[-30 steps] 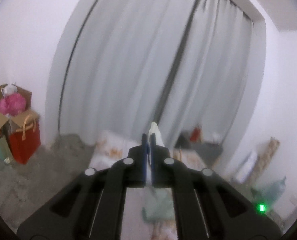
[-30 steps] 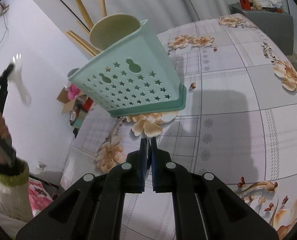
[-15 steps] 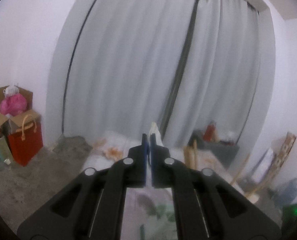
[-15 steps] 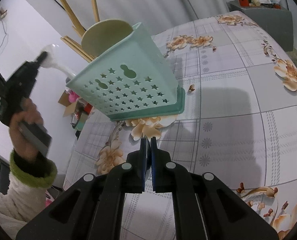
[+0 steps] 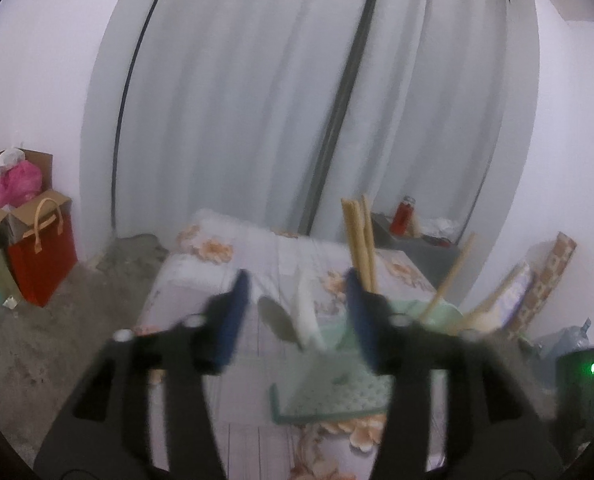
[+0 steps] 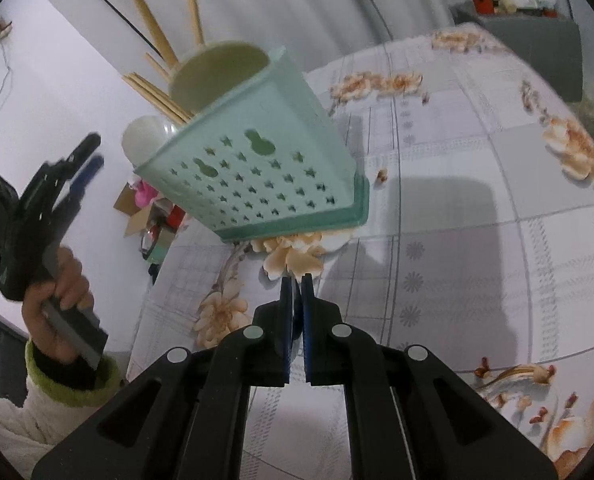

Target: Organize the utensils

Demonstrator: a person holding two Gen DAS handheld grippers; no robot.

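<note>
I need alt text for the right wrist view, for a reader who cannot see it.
A mint green utensil holder stands on a floral tablecloth, holding wooden chopsticks and a white spoon. The right hand-held gripper is shut in front of it; at left, a hand raises the open left hand-held gripper.

This was a lived-in room of a home. Long grey curtains [image 5: 281, 120] covered the far wall, and a table wore a floral-print tablecloth [image 6: 477, 208]. A mint utensil caddy [image 6: 265, 160] held wooden chopsticks [image 6: 153, 20]. On the bare concrete floor [image 5: 57, 344] stood a red gift bag [image 5: 43, 264] and an open cardboard box [image 5: 1, 200].
</note>
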